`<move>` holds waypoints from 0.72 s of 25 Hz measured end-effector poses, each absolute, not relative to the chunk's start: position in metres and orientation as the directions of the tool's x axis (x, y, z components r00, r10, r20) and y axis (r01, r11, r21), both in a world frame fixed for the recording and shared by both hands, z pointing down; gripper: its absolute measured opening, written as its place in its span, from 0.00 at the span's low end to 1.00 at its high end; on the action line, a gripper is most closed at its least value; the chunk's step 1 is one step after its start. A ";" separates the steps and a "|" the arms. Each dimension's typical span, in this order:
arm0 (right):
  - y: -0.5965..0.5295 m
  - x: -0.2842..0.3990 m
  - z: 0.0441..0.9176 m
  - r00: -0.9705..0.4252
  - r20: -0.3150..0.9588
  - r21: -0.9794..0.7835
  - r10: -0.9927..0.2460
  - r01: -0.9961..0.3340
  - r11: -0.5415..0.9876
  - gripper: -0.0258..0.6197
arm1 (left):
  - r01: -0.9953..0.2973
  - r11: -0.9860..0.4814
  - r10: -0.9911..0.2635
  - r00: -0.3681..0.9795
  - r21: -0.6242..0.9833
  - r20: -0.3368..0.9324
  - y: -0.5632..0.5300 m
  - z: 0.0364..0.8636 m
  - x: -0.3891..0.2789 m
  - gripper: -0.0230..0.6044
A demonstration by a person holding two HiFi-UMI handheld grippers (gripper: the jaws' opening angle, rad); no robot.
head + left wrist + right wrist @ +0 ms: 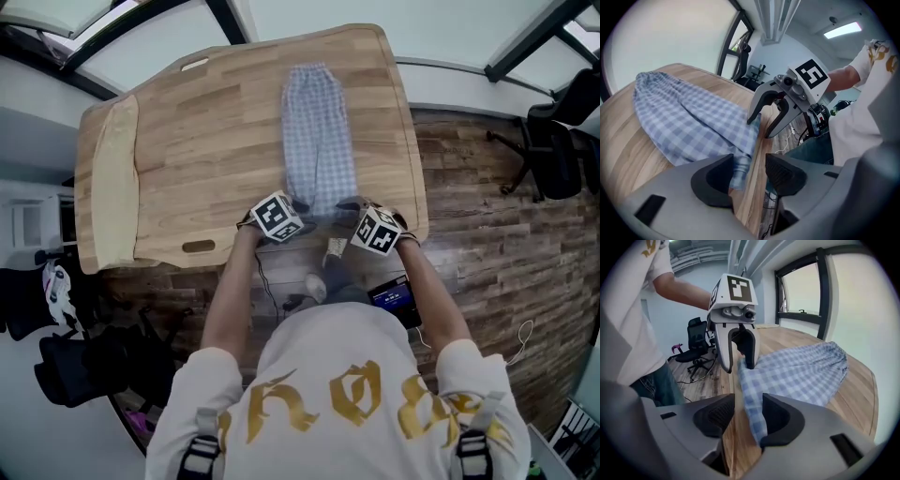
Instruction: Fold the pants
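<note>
Blue-and-white checked pants (319, 141) lie lengthwise on the wooden table (216, 141), their near end at the front edge. My left gripper (298, 214) is at the near left corner of the fabric and my right gripper (354, 214) at the near right corner. In the left gripper view the left gripper (749, 176) stands open, with the pants' (693, 122) hem between its pads, close to the left one. In the right gripper view the right gripper (747, 420) is open, with the pants' (797, 373) edge running between its pads. Each gripper shows in the other's view: right gripper (761, 126), left gripper (738, 365).
A pale folded cloth (112, 178) lies along the table's left end. The table has handle slots (198, 247) near its edges. A black office chair (553, 150) stands on the wood floor to the right. A small lit device (394, 296) and cables sit below the front edge.
</note>
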State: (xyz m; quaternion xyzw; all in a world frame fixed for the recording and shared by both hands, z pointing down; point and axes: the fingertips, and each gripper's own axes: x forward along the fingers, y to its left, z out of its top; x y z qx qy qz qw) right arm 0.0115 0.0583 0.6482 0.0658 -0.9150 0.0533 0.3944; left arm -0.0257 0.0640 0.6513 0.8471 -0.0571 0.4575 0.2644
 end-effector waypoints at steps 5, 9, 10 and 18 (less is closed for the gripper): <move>0.051 0.013 0.664 -0.669 0.739 -0.021 -0.084 -0.148 0.989 0.30 | -0.336 -0.860 0.158 0.539 0.384 0.827 0.058 0.669 -0.027 0.36; 0.043 0.014 0.666 -0.696 0.708 0.011 -0.119 -0.158 0.987 0.24 | -0.329 -0.866 0.147 0.552 0.377 0.821 0.053 0.671 -0.027 0.31; 0.044 0.014 0.665 -0.704 0.701 0.007 -0.113 -0.153 0.988 0.24 | -0.322 -0.869 0.145 0.560 0.376 0.816 0.052 0.671 -0.028 0.30; 0.053 0.018 0.666 -0.693 0.719 0.055 -0.049 -0.013 0.998 0.30 | -0.318 -0.862 0.136 0.606 0.395 0.784 0.052 0.670 -0.030 0.28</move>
